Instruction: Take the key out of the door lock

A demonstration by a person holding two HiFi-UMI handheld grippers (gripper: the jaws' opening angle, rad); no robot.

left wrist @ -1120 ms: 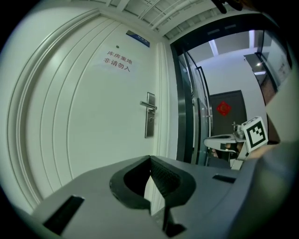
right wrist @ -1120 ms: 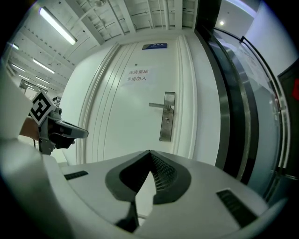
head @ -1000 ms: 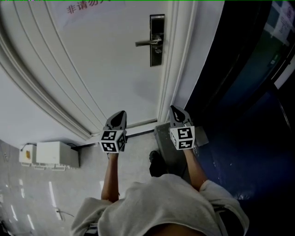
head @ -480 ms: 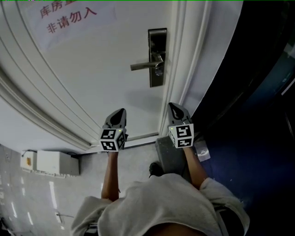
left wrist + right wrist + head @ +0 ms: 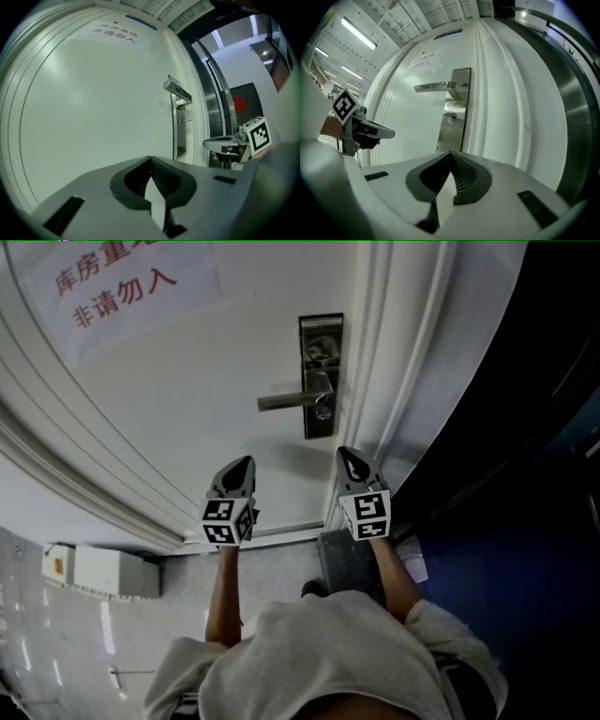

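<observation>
The key [image 5: 323, 412] is in the door lock [image 5: 320, 343], under the handle [image 5: 286, 401]; the left claw [image 5: 243, 465] and the right claw [image 5: 347, 456] are closed tight, holding nothing. Both are below the key, not touching it

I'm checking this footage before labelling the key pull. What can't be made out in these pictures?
Key: too small in the head view; its blade sits hidden inside the lock plate.
Red-lettered sign: top line cut by the head view's upper edge.
Dark space right of the door: head view too dim to tell what is there.
</observation>
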